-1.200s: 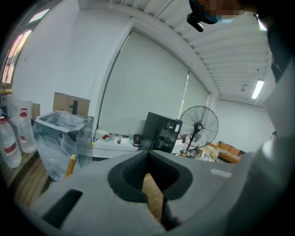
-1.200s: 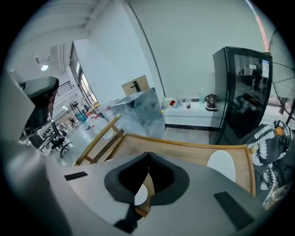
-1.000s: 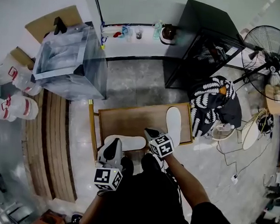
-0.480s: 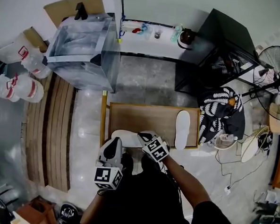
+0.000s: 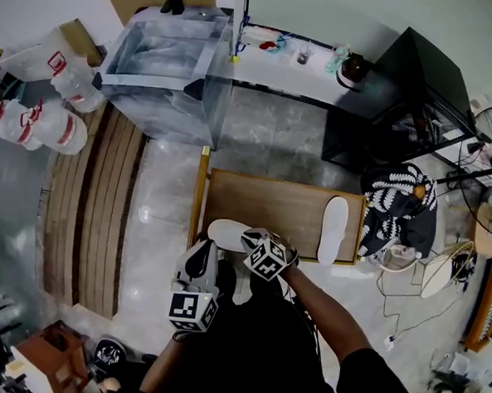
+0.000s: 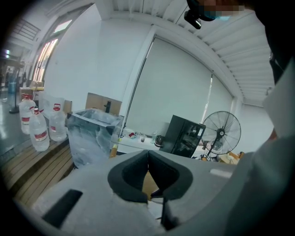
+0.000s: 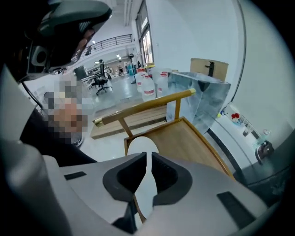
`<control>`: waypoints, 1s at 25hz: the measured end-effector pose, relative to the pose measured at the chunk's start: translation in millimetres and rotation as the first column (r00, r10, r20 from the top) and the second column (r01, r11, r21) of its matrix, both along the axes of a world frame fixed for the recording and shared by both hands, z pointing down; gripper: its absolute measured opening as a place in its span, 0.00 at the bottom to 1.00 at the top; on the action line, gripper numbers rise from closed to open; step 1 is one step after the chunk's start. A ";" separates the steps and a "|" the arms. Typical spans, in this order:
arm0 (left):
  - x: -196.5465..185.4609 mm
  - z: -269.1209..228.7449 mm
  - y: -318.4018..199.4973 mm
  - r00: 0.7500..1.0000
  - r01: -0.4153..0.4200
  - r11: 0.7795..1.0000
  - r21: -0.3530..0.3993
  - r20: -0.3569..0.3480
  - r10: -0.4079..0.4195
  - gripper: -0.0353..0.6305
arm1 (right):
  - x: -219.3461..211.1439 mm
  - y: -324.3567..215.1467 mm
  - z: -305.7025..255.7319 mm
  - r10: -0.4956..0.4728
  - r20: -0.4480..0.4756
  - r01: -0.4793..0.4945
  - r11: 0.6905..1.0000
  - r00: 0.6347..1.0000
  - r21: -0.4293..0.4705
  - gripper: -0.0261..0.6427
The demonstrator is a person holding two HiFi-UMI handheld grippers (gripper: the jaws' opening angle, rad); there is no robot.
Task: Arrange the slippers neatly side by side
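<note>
One slipper (image 5: 225,232) at left tray (image 5: 270,205) edge, other slipper (image 5: 334,230) right; bare wood between; left tool (image 6: 148,152), right tool (image 7: 148,153) closed.

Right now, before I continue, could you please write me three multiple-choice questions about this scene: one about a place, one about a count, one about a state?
1. Where does the far slipper lie?
A. at the right end of the wooden table
B. under it
C. leaning against its left rail

2. How many white slippers are on the table?
A. one
B. two
C. three

3. How does the left claw stand?
A. wide open
B. shut on a slipper
C. shut, with nothing in it

Answers:
1 A, the head view shows it along the table's right end.
2 B, that one plus the near slipper at the front-left edge.
3 C, the left gripper view shows its jaws meeting with nothing between them.
</note>
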State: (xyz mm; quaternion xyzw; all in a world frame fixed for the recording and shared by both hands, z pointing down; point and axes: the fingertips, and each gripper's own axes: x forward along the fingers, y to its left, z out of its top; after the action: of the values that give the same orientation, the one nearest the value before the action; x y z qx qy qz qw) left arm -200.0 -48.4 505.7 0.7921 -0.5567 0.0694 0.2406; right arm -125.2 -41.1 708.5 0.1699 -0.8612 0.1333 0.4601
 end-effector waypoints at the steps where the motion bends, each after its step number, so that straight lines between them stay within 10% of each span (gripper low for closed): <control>1: -2.8 1.6 1.0 1.000 0.004 1.000 -0.004 -0.001 -0.004 0.08 | -3.0 2.3 5.9 -0.030 -0.023 0.029 1.000 0.999 -0.006 0.06; 8: -19.6 11.1 3.7 1.000 0.021 0.999 -0.026 -0.002 -0.021 0.08 | -11.0 11.6 44.7 -0.173 -0.161 0.166 0.985 0.972 -0.053 0.22; 25: -25.6 28.5 3.2 1.000 0.024 0.997 -0.069 0.011 -0.023 0.08 | -7.8 8.9 91.1 -0.247 -0.275 0.233 0.969 0.929 -0.083 0.18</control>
State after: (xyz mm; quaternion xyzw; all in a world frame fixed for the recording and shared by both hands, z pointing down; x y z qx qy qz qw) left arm -225.5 -45.2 534.3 0.7764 -0.5644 0.0896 0.2658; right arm -133.0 -32.2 799.6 0.0695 -0.7972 0.0712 0.5954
